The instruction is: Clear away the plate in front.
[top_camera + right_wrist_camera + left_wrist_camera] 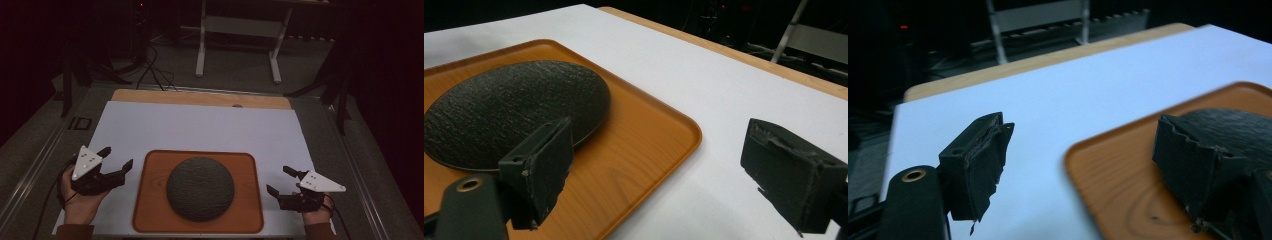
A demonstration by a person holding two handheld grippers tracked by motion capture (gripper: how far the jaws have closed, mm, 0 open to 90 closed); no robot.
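The dark, rough-skinned dome (200, 188) sits in the middle of the orange wooden tray (150, 210), and the tray lies on the white sheet (200, 125) at the near centre of the worktop. The dome is round, so it has no long axis to line up with; what counts is which side I come from.

From the dome, my left gripper (116, 160) is out at about nine o'clock, just off the tray's left edge, tips aimed toward one or two o'clock across the tray's near-left corner. Its jaws are spread wide with nothing between them; in the left gripper view the tray rim and the dome's flank show past the right-hand pad (1193, 170).

My right gripper (279, 181) is at about three o'clock from the dome, just off the tray's right edge, pointing toward ten o'clock. It too is released and empty, and in the right gripper view the dome (514, 110) lies ahead and left of the jaws.

Both stand clear of the tray. I judge the left a shade nearer the dome, though the difference is small.
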